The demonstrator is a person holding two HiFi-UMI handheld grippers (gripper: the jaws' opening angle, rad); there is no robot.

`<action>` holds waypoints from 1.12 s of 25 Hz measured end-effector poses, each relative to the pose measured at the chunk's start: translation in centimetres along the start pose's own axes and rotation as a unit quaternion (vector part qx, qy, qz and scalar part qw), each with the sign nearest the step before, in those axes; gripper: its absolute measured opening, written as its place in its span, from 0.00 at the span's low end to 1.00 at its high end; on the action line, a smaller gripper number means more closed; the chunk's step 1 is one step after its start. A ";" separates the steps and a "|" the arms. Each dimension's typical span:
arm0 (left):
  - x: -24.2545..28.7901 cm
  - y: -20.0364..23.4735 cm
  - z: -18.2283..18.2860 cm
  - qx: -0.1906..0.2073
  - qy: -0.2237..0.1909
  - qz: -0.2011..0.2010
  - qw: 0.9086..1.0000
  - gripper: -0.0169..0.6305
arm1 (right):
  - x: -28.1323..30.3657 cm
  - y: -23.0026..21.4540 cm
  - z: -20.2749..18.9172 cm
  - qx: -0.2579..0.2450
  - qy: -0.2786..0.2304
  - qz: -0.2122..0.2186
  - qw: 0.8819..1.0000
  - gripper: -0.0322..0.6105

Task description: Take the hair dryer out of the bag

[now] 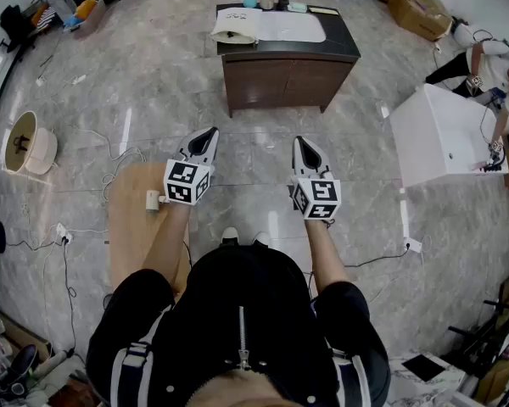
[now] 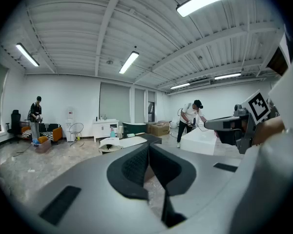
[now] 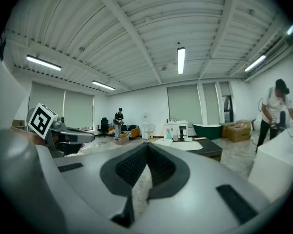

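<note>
Left gripper (image 1: 210,132), ctr-left of frame: jaws pressed together, nothing btwn them, pointing near level over the floor (image 1: 153,83). Right gripper (image 1: 299,141) near it, ctr-right: jaws likewise pressed together, nothing btwn. Both are well apart from the dark worktop (image 1: 343,47) at upper ctr. White bag (image 1: 235,25) lies on the worktop's left end, just beside a flat white thing (image 1: 290,27); hair dryer itself can't be made out. Wooden board (image 1: 136,227) lies on the floor at left, under the left gripper. White box (image 1: 437,134) stands at right, w/ a person (image 1: 483,62) bent beside it, upper right.
</note>
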State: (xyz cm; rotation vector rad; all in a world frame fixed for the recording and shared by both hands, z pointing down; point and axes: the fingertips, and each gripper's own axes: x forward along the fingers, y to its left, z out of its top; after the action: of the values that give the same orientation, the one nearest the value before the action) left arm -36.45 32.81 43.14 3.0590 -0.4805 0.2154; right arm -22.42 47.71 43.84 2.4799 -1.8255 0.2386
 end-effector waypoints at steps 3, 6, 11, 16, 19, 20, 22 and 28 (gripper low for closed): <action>0.5 -0.5 0.1 0.000 -0.007 0.000 1.000 0.06 | 0.0 -1.1 0.3 0.008 -0.012 -0.003 1.000 0.06; 0.5 -0.7 0.0 0.007 -0.007 0.010 1.000 0.07 | -0.4 -1.5 0.2 0.011 -0.019 -0.003 1.000 0.06; 0.6 -1.2 0.2 -0.003 -0.010 0.007 1.000 0.07 | -0.7 -2.0 0.4 0.008 -0.020 0.004 1.000 0.08; 1.1 -1.5 -0.5 -0.016 -0.002 0.000 1.000 0.37 | -0.6 -2.4 0.1 0.006 -0.019 0.008 1.000 0.19; 1.3 -1.2 -0.6 -0.021 -0.002 0.008 1.000 0.45 | -0.5 -2.6 -0.1 -0.001 -0.017 0.006 1.000 0.33; 1.3 -1.1 -0.6 -0.023 -0.003 0.011 1.000 0.45 | -0.5 -2.7 -0.1 -0.003 -0.017 0.003 1.000 0.37; 1.4 -1.0 -0.6 -0.026 -0.005 0.017 1.000 0.46 | -0.6 -3.0 -0.1 -0.007 -0.017 -0.003 1.000 0.38; 2.4 -2.1 -0.7 -0.019 -0.004 0.022 1.000 0.46 | -0.7 -4.8 -0.8 -0.005 -0.009 -0.002 1.000 0.39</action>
State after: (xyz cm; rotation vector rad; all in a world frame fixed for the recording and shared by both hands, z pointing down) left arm -33.66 34.13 44.17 3.0162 -0.5457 0.1935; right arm -18.10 49.97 44.78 2.4871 -1.8235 0.2074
